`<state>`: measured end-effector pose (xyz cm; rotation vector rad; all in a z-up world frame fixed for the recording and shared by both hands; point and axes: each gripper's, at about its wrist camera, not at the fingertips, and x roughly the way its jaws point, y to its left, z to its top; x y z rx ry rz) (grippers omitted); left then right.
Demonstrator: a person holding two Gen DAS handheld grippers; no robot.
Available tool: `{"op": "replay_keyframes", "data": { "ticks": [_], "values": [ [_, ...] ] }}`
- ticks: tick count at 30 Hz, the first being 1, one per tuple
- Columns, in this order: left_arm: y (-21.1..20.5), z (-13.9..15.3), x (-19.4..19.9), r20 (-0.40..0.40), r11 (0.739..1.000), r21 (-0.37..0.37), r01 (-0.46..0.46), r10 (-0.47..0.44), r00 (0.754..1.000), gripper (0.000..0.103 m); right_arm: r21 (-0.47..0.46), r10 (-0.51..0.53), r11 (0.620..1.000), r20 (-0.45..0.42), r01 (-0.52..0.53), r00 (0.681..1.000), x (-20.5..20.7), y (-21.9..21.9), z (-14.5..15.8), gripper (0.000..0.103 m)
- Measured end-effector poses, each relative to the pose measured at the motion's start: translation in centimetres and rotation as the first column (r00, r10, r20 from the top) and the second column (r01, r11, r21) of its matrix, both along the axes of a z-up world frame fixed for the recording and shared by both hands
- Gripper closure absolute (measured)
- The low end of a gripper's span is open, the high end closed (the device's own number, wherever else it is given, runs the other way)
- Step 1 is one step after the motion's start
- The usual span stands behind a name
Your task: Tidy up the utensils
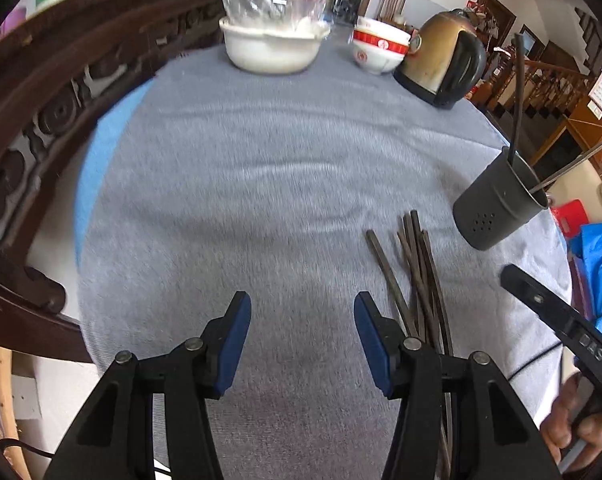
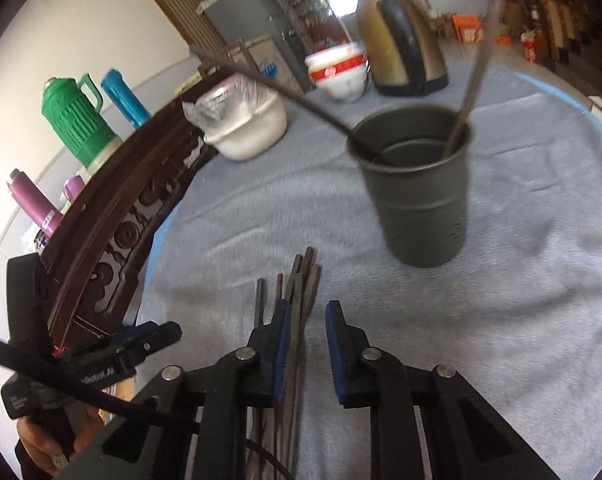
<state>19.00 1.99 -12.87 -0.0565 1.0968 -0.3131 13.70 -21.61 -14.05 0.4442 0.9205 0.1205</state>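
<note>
right hand-held gripper (image 2: 308,344) spread, nearer | dark wooden chopsticks bundle (image 2: 301,292) under fingers, axis parallel | left hand-held gripper (image 1: 302,334) spread, chopsticks to its right

Black grippers, blue-padded fingers (image 1: 231,340), silver rivets, white lettering, bare-skinned hand (image 1: 573,428).

Chopsticks (image 2: 297,320) run hidden under the fingers (image 2: 279,344) (near ends unseen).
</note>
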Motion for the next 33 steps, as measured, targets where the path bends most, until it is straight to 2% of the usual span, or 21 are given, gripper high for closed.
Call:
{"op": "replay_keyframes", "data": {
  "ticks": [6,12,13,16,20,29,33],
  "values": [
    [0.3,-0.8,0.5,-0.05,0.999,-0.046,0.019,-0.021,0.999,0.049,0.046,0.043,0.998,-0.096,-0.038,0.994,2.6,1.6,-2.6,0.083],
    [-0.6,-1.3,0.8,-0.082,0.995,-0.083,0.058,-0.064,0.995,0.052,0.03,0.058,0.998,-0.158,-0.054,0.986,3.7,2.5,-4.3,0.083],
    [-0.8,-1.2,0.8,-0.083,0.994,-0.088,0.065,-0.072,0.994,0.055,0.023,0.061,0.998,-0.164,-0.058,0.985,3.7,2.6,-4.4,0.083],
    [-1.6,-1.3,1.0,-0.097,0.989,-0.112,0.092,-0.104,0.99,0.062,0.015,0.071,0.997,-0.169,-0.07,0.983,3.7,2.5,-4.7,0.094],
    [-2.8,-1.4,1.6,-0.133,0.979,-0.166,0.122,-0.145,0.98,0.069,-0.002,0.061,0.998,-0.167,-0.062,0.984,3.3,1.6,-4.7,0.095],
    [-6.4,-1.2,3.8,-0.168,0.97,-0.162,0.18,-0.207,0.964,0.07,-0.058,-0.024,0.998,-0.18,0.014,0.983,1.9,-1.8,-4.3,0.095],
    [-8.0,-1.5,5.1,-0.186,0.967,-0.158,0.2,-0.228,0.956,0.07,-0.044,-0.036,0.999,-0.199,0.028,0.979,2.0,-2.5,-4.3,0.095]
  ]
}}
